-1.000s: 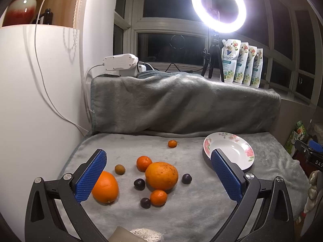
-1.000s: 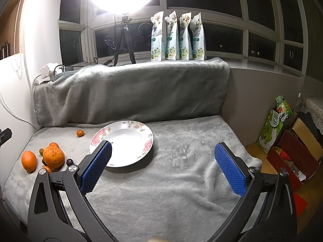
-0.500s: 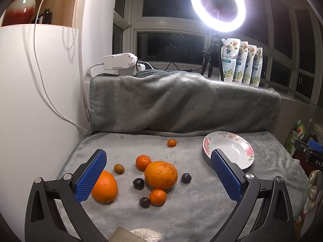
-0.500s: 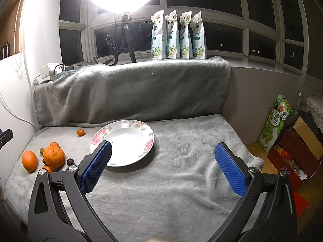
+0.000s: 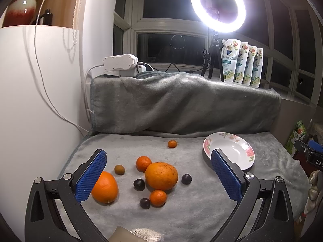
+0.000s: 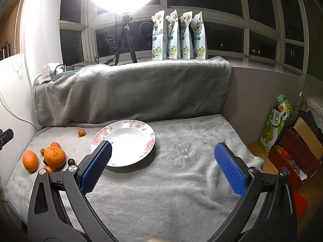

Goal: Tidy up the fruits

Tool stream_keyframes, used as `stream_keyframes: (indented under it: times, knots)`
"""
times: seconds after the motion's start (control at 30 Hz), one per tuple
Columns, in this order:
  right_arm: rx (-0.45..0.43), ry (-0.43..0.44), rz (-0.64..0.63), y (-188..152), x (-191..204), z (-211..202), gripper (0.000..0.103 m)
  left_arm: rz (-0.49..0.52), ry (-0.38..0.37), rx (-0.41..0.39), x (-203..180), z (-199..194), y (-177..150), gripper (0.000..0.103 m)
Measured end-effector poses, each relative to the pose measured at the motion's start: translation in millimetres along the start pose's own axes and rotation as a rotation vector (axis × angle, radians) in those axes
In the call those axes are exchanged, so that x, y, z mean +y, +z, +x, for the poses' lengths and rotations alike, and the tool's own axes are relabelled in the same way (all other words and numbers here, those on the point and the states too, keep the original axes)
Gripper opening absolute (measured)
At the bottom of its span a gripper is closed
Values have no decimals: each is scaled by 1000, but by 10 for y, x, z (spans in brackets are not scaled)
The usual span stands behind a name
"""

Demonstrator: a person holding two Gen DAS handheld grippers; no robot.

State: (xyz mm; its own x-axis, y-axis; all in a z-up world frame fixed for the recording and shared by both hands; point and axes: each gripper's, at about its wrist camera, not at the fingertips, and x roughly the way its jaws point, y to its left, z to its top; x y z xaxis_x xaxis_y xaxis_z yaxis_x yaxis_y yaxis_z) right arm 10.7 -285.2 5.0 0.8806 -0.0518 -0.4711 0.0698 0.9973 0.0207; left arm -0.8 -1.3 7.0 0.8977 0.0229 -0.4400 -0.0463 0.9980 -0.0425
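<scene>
Fruit lies on the grey blanket at the left: a big mottled orange (image 5: 161,175), a smooth orange (image 5: 105,187), two mandarins (image 5: 143,163) (image 5: 158,197), a far tiny mandarin (image 5: 172,144), a brown longan (image 5: 119,169) and three dark plums (image 5: 139,184). A white floral plate (image 5: 240,153) sits empty to the right. My left gripper (image 5: 158,173) is open, above and in front of the fruit. My right gripper (image 6: 162,166) is open and empty, in front of the plate (image 6: 129,141); the fruit cluster (image 6: 55,157) shows at its left.
A blanket-draped ledge (image 5: 181,102) backs the surface. A ring light on a tripod (image 5: 218,6), several pouches (image 6: 178,38) and a power strip (image 5: 119,62) stand behind. A white cabinet (image 5: 30,100) borders the left. Boxes (image 6: 292,147) sit on the floor beyond the right edge.
Both views shifted only slightly; the left gripper eased a little closer to the fruit. Nothing was grasped or moved.
</scene>
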Motion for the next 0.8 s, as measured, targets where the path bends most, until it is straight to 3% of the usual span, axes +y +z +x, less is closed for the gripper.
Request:
stream_keyframes:
  times: [0.8]
  knots:
    - [10, 17, 6, -65, 89, 48, 103, -2, -1, 6, 21, 8, -1, 102]
